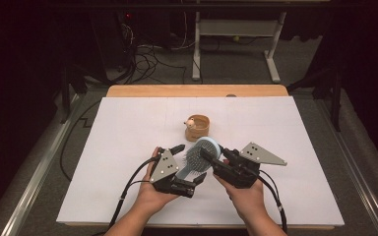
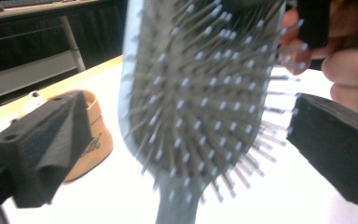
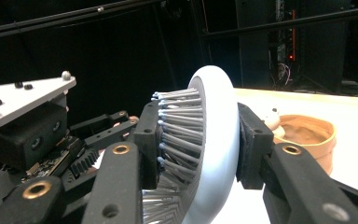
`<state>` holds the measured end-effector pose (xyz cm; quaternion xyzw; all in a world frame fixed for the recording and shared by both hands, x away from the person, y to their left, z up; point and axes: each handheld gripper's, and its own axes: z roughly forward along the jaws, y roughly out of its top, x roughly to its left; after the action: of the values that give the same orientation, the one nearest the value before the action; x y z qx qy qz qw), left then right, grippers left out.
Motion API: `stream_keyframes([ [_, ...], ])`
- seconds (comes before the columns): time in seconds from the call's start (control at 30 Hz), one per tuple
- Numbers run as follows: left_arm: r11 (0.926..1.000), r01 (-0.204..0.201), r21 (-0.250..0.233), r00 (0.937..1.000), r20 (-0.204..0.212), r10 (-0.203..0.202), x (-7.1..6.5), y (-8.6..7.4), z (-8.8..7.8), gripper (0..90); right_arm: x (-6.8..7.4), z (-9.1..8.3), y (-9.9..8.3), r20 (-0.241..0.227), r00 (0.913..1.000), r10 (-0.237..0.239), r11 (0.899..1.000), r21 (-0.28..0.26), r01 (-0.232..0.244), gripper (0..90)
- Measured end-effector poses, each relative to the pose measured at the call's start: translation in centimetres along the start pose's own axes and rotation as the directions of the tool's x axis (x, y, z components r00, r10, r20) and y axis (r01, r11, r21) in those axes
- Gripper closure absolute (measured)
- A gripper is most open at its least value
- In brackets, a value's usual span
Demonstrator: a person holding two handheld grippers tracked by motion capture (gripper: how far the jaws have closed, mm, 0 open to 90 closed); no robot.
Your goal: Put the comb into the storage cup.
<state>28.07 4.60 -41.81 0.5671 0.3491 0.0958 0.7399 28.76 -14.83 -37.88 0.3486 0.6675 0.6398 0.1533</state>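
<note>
My left gripper point(image 1: 189, 162) sits low near the table's front edge, jaws spread wide apart, gripping nothing. My right gripper point(image 1: 211, 156) is just beside it, jaws clamped front and back on the hairbrush point(image 1: 199, 157) head. Both my forearms come in from below.

Left gripper point(image 1: 189, 164): black blocky two-jaw tool; grey three-cornered plate with small dark screw holes on top, toward 11 o'clock.
Right gripper point(image 1: 207, 153): black two-jaw tool; grey three-cornered plate pointing toward 3 o'clock.
Jaw arms: matte black links with brass-coloured pivot bushings; black gear teeth behind.
Jaw pads point(image 2: 42, 149): black, ribbed and wedge-shaped.
Cables point(image 1: 128, 189): black, trailing toward 6 o'clock.
Forearms: bare, no sleeves.
</note>
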Motion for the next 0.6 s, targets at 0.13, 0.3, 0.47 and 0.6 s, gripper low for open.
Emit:
stream_keyframes([
  [0.13, 1.0000, 0.001, -0.006, 1.0000, 0.006, -0.001, 0.3, 0.0, -0.7, 0.3, -0.2, -0.1, 0.1, 0.012, 0.9999, -0.009, 1.000, -0.007, 0.009, 61.3],
  [0.3, 0.9999, 0.000, -0.016, 1.0000, 0.001, 0.000, 0.6, 0.0, -1.2, 0.3, -0.5, -0.5, 0.3, 0.032, 0.9993, -0.018, 1.000, -0.014, 0.019, 61.3],
  [0.47, 0.9998, 0.005, -0.022, 0.9999, -0.011, -0.005, 1.3, 0.1, -1.5, 0.4, -0.9, -0.7, 0.4, 0.043, 0.9989, -0.018, 1.000, -0.021, 0.019, 61.2],
  [0.6, 0.9994, 0.007, -0.033, 0.9997, -0.022, -0.008, 1.9, 0.2, -1.8, 0.4, -1.2, -0.9, 0.4, 0.054, 0.9983, -0.023, 0.999, -0.024, 0.024, 61.0],
])
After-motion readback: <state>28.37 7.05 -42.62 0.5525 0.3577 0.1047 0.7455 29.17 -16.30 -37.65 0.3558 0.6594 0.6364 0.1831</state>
